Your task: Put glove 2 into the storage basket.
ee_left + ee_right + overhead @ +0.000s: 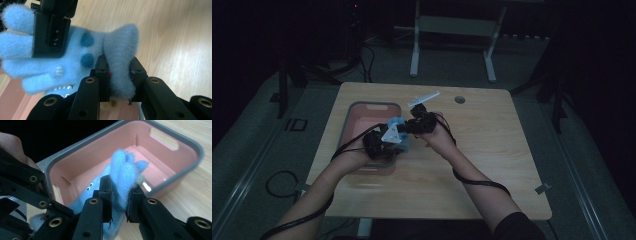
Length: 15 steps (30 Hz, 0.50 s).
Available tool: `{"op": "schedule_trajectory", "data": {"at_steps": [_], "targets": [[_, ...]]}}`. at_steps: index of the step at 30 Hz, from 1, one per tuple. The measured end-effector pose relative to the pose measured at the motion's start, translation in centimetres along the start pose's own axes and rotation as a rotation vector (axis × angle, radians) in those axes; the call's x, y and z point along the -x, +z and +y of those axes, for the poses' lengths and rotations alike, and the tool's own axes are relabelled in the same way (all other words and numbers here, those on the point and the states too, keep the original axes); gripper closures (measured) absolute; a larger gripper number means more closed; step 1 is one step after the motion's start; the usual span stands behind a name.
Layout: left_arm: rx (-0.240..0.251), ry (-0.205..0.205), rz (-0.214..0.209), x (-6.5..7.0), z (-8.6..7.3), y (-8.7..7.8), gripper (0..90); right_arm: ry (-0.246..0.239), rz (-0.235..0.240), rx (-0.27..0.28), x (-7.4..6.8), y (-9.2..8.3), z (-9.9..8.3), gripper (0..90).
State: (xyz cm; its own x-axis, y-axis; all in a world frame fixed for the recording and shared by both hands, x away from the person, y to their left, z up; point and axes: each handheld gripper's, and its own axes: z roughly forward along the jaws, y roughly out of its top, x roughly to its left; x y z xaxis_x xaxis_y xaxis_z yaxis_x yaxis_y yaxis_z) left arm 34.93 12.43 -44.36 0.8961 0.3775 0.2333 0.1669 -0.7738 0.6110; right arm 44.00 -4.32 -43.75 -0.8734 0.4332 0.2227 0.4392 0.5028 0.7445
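Both grippers, left (119,82) and right (119,202), clench folds of a blue plush toy (75,57) over the pink tub (175,147) near the counter's (492,150) left edge. It looks light, soft and floppy; pinching thick folds should hold best.

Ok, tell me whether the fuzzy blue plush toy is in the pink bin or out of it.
Out: both tongs hold the fuzzy blue plush toy up at the pink plastic bin's near rim, above its floor.
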Motion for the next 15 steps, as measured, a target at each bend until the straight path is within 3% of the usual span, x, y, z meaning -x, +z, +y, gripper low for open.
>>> {"op": "schedule_trajectory", "data": {"at_steps": [5,9,15], "targets": [[-0.036,-0.013,-0.003,-0.7,-1.7,-0.6,75.3,-0.007,0.015,-0.010,-0.6,2.1,0.6,78.3],[-0.038,-0.041,-0.005,-1.4,-3.4,-1.0,75.3,0.005,0.028,-0.011,-0.9,3.7,1.0,78.3],[-0.043,-0.044,-0.017,-2.3,-5.0,-0.9,75.2,0.016,0.025,-0.030,-0.8,5.6,1.0,78.2]]}}
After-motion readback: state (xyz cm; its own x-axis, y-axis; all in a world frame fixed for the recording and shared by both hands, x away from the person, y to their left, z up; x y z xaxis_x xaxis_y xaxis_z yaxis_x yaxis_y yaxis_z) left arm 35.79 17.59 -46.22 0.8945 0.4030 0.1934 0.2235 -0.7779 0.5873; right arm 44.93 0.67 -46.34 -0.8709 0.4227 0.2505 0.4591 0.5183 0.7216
